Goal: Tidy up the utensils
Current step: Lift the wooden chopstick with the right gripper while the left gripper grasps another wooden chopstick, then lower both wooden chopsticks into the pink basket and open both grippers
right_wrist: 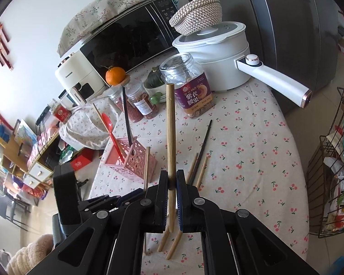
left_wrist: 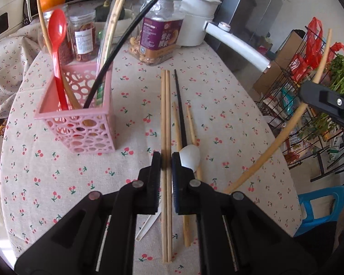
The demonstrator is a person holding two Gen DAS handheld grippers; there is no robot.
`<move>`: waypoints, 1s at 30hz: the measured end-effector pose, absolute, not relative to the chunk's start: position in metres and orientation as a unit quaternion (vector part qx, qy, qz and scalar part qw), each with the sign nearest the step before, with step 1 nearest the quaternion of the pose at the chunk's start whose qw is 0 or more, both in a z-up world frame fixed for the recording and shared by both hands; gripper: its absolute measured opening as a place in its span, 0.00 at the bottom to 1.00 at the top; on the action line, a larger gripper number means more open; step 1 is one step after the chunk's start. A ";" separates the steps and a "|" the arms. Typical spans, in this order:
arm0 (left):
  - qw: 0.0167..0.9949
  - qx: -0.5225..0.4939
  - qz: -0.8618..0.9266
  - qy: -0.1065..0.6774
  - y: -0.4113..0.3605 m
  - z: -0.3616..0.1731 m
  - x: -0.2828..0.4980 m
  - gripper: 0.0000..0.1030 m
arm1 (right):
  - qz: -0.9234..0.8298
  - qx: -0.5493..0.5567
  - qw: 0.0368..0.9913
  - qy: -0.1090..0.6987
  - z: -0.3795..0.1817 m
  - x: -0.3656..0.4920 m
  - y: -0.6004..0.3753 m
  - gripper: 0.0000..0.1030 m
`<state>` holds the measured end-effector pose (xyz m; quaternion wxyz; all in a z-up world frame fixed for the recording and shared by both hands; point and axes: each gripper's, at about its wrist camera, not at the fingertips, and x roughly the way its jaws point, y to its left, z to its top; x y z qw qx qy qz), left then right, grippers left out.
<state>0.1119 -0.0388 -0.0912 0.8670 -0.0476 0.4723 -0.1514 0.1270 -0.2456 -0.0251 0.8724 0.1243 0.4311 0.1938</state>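
Left gripper (left_wrist: 166, 160) clenched on paired chopsticks (left_wrist: 165, 119), long axis running straight ahead; pink holder (left_wrist: 80, 123) ahead-left, near. Right gripper (right_wrist: 172, 178) grasping single chopstick (right_wrist: 170, 126) upright, farther from holder.

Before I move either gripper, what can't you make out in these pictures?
- Left wrist view: the white spoon is mostly hidden behind a finger of the left gripper, which is closed on the chopstick pair.
- Left wrist view: lower ends of utensils in the pink basket are hidden by its walls.
- Right wrist view: the right gripper hides the middle of its chopstick.
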 end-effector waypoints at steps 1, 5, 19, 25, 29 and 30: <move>0.875 -0.049 -0.159 0.456 -0.036 -0.080 0.107 0.10 | 0.195 0.121 0.876 0.423 -0.020 0.125 -0.245 0.06; 0.904 -0.053 -0.177 0.385 -0.023 -0.034 0.091 0.10 | 0.203 0.114 0.889 0.394 0.001 0.115 -0.240 0.06; 0.975 -0.054 -0.095 0.194 0.027 0.044 0.082 0.10 | 0.221 0.122 0.904 0.344 0.031 0.121 -0.220 0.06; 0.972 -0.051 -0.055 0.222 0.039 0.018 0.104 0.10 | 0.222 0.126 0.904 0.342 0.026 0.129 -0.211 0.06; 0.962 -0.048 -0.044 0.267 0.043 -0.005 0.124 0.10 | 0.217 0.122 0.910 0.330 0.025 0.132 -0.206 0.06; 0.957 -0.054 -0.045 0.282 0.045 -0.011 0.129 0.10 | 0.217 0.123 0.911 0.327 0.025 0.132 -0.205 0.06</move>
